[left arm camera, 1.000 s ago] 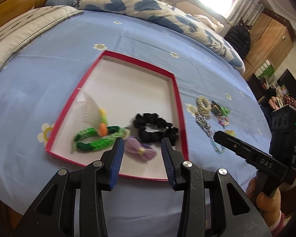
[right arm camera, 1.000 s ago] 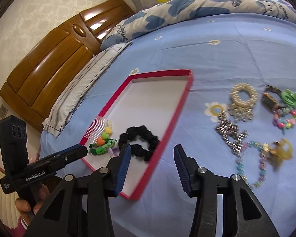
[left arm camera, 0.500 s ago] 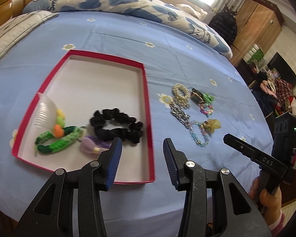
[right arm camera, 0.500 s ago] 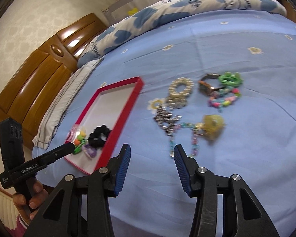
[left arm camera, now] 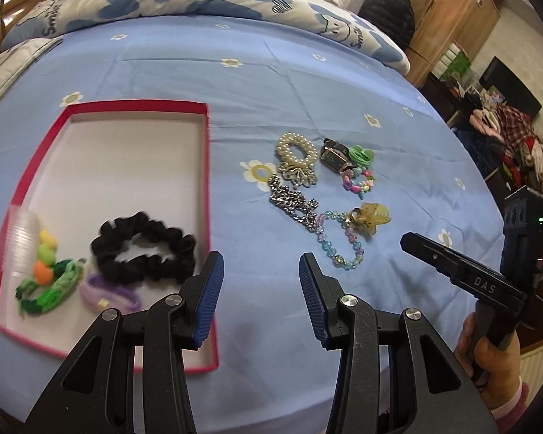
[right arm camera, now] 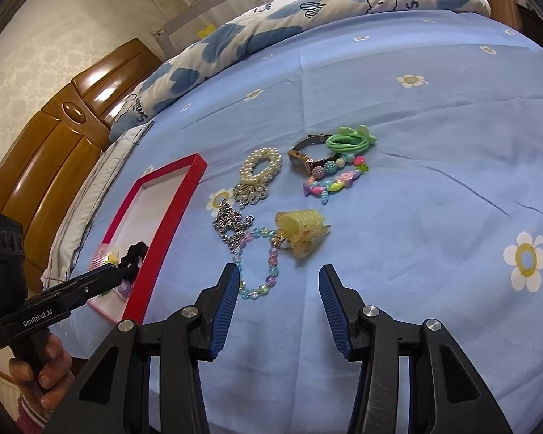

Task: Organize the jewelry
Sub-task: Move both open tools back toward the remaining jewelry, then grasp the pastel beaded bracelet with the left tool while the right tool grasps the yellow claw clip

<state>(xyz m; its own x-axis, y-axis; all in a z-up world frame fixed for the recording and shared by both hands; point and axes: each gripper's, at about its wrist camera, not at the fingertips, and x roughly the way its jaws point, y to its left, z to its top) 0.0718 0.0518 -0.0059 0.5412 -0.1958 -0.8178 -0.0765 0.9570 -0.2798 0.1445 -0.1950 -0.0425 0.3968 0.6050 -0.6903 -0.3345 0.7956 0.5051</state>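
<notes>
One shallow red-rimmed cardboard tray (left arm camera: 205, 152); five hair pieces in it; seven jewellery pieces on the blue bed sheet (left arm camera: 271, 83).

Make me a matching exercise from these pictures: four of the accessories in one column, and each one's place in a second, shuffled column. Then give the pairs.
Things
1. black scrunchie
2. pearl bracelet
3. yellow claw clip
4. watch

Places
A. on the sheet, at the far end of the loose pile, touching the green hair tie
B. inside the red tray
C. on the sheet, nearest the right gripper
D. on the sheet, in the loose pile, on the side nearer the tray

Pairs: 1-B, 2-D, 3-C, 4-A
</notes>
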